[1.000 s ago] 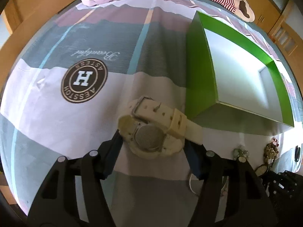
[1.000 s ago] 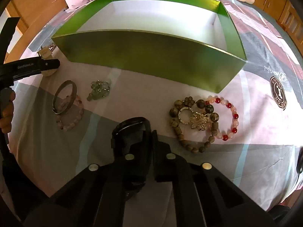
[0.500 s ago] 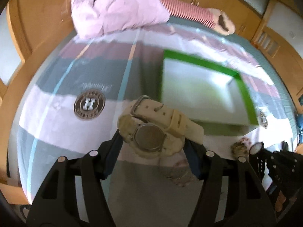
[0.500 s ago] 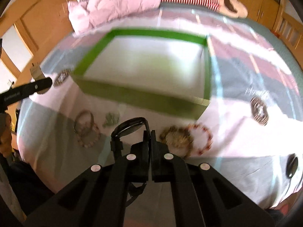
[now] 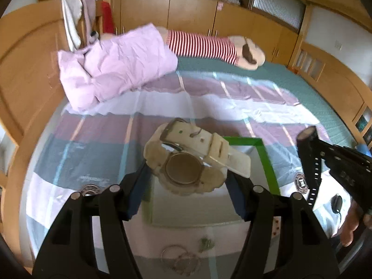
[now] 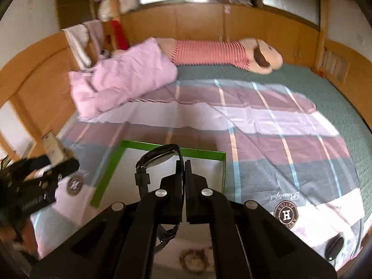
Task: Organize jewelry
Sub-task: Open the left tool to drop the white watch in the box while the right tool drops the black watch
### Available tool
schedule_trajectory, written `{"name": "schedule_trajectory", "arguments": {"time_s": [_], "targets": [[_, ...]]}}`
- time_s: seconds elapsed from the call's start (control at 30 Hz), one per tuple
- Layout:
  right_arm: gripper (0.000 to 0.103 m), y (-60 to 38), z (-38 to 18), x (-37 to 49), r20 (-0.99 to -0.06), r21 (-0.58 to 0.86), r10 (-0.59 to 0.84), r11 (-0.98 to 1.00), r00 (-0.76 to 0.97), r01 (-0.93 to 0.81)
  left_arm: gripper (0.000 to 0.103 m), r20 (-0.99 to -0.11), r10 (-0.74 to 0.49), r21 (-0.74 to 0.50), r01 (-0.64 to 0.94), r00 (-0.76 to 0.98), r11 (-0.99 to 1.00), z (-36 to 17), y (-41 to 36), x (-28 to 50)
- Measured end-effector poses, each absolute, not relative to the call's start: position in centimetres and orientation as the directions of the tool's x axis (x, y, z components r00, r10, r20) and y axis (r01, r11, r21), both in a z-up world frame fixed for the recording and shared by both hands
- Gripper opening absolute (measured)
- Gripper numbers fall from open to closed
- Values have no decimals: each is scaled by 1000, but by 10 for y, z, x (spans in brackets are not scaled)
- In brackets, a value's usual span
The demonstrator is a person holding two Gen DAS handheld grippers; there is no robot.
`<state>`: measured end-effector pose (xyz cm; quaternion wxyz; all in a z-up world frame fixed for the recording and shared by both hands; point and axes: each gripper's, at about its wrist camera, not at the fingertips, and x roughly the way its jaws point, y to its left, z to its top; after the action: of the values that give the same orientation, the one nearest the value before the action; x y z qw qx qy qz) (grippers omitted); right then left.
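My left gripper (image 5: 188,181) is shut on a cream-white watch (image 5: 186,160) and holds it high above the green box (image 5: 267,160) on the bed. My right gripper (image 6: 184,162) is shut on a black watch (image 6: 158,155) by its strap, above the same green box (image 6: 111,169). The black watch also shows in the left wrist view (image 5: 309,158), and the left gripper shows at the left edge of the right wrist view (image 6: 41,176). Bangles (image 5: 179,258) and a small green ornament (image 5: 205,244) lie on the bedspread in front of the box. A beaded bracelet (image 6: 193,260) lies below my right gripper.
The striped bedspread (image 6: 267,121) covers the bed. A pink quilt (image 5: 116,67) and a striped plush toy (image 5: 209,46) lie at the far end. Wooden cabinets ring the bed. A small black object (image 6: 334,248) lies at the near right.
Both grippers have risen well above the bed, each carrying its watch, and tilted up. The box and the loose jewelry now look smaller and lower in both views.
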<state>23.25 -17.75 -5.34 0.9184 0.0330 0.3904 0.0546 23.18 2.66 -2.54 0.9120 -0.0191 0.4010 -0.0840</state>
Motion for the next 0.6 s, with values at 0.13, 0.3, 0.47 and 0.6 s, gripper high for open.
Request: {"name": "schedule_trajectory", "arguments": {"time_s": [0.13, 0.3, 0.47, 0.6], "targets": [[3, -168, -122, 260, -801, 56, 68, 998, 595, -37, 63, -791, -153, -78, 150, 593, 986, -76, 7, 259], [19, -166, -177, 273, -858, 55, 59, 998, 511, -23, 64, -862, -133, -58, 166, 489, 984, -138, -4, 284], [53, -177, -152, 250, -812, 100, 95, 995, 576, -22, 79, -857, -143, -67, 169, 495, 983, -141, 2, 277], [53, -200, -119, 204, -756, 198, 187, 979, 627, -53, 85, -805, -183, -89, 190, 565, 978, -108, 17, 239]]}}
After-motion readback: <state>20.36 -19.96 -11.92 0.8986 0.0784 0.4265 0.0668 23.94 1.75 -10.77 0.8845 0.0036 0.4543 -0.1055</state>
